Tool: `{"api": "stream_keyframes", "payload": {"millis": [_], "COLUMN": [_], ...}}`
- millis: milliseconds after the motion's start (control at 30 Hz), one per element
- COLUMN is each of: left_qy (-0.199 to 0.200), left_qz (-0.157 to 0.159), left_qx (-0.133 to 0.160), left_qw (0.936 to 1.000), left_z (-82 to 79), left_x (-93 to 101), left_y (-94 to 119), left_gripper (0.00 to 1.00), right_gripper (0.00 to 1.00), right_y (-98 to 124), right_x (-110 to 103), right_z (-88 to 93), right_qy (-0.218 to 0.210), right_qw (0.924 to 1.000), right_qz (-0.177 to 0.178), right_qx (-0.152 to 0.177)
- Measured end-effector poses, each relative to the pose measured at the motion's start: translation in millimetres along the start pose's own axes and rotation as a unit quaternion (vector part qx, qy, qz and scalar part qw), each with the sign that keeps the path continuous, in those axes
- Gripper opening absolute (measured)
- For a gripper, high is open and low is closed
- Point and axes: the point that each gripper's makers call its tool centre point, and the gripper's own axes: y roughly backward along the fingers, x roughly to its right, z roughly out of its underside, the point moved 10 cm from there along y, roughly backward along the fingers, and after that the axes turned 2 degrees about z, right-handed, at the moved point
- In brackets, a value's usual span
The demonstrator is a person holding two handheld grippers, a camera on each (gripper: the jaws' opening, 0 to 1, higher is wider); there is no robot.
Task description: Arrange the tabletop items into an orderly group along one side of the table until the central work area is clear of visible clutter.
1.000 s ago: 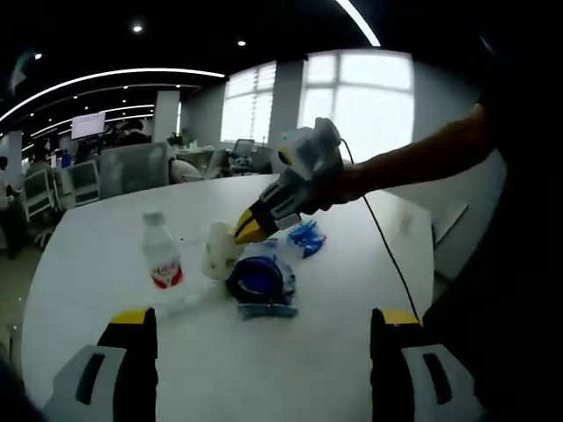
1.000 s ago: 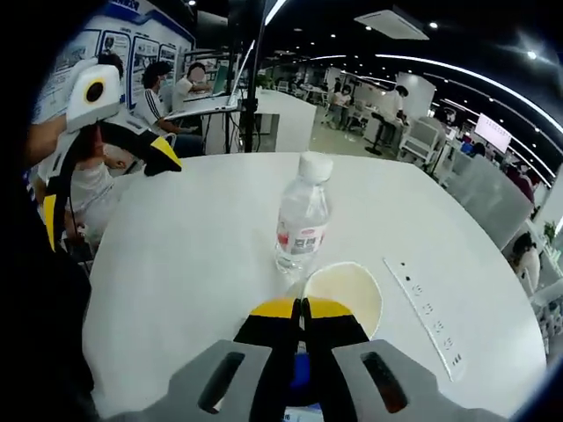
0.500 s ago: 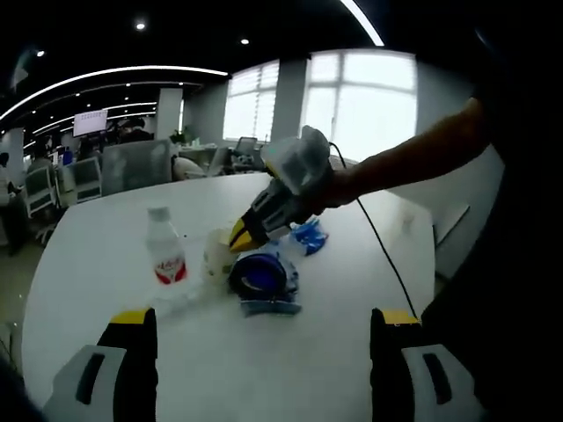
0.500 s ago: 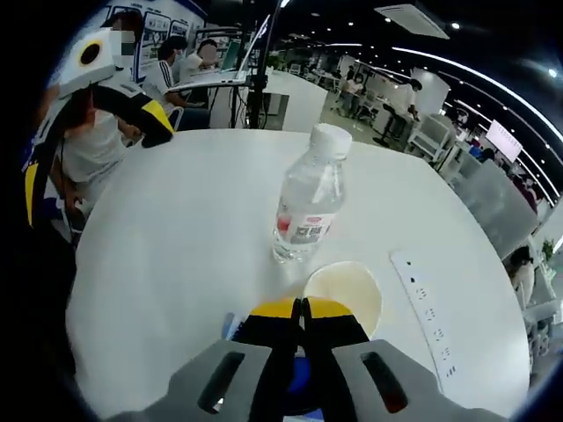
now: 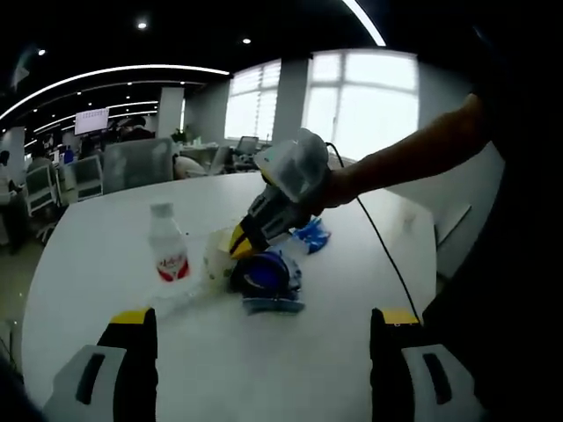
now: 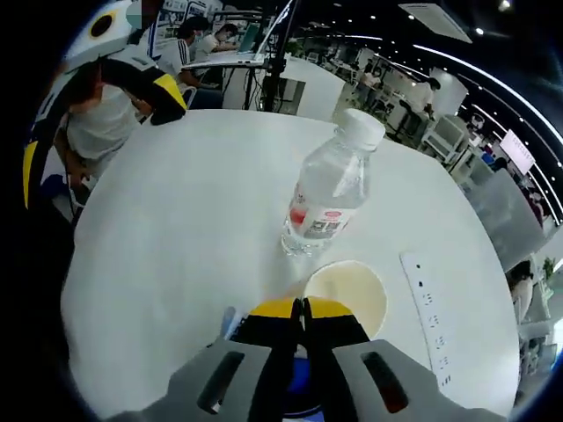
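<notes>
On a round white worktop point(image 5: 106, 255) in an open office, the clutter is gathered near the middle, ahead of both claws. The left claw point(image 5: 260, 352) is held low over the near edge with its yellow-tipped jaws spread wide apart and nothing between them; it is also seen at the upper left of the right gripper view point(image 6: 97, 114). The right claw point(image 6: 299, 309) is pressed fully closed, jaw against jaw, and no object can be made out gripped between the tips; in the left gripper view it point(image 5: 239, 244) is seen reaching in from the right, its tips lowered to the clutter.

Just ahead of the right claw's tips, slightly to their right, a cream paper cup point(image 6: 345, 294) stands upright, mouth open. Beyond the cup a clear water bottle point(image 6: 329, 196) with a red label and white cap is standing. A white power strip point(image 6: 427, 316) lies flat to the claw's right. Directly under the right claw a blue roll of tape point(image 5: 260, 273) is seen, with a crumpled blue-and-white wrapper point(image 5: 310, 236) just behind it.
</notes>
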Motion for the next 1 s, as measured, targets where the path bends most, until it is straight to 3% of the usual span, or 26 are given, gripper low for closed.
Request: {"api": "stream_keyframes", "payload": {"millis": [367, 667, 1000], "left_qy": [0.000, 0.002, 0.000], "left_qz": [0.000, -0.001, 0.000], "left_qx": [0.002, 0.002, 0.000], "left_qw": [1.0000, 1.0000, 1.0000], "left_z": [-0.4, -0.8, -2.3], "left_x": [-1.9, -2.8, -3.1], "left_y": [0, -1, -5], "left_gripper": [0.99, 0.99, 0.99], "right_gripper": [0.00, 0.13, 0.29], "right_y": [-8, -11, 20], "right_x": [5, 6, 13], "right_z": [-3.4, -7.4, -5.4], "right_qy": [-0.011, -0.024, -0.079], "right_qw": [0.9999, 0.9992, 0.9940], "right_qz": [0.007, 0.011, 0.049], "right_qx": [0.010, 0.029, 0.057]}}
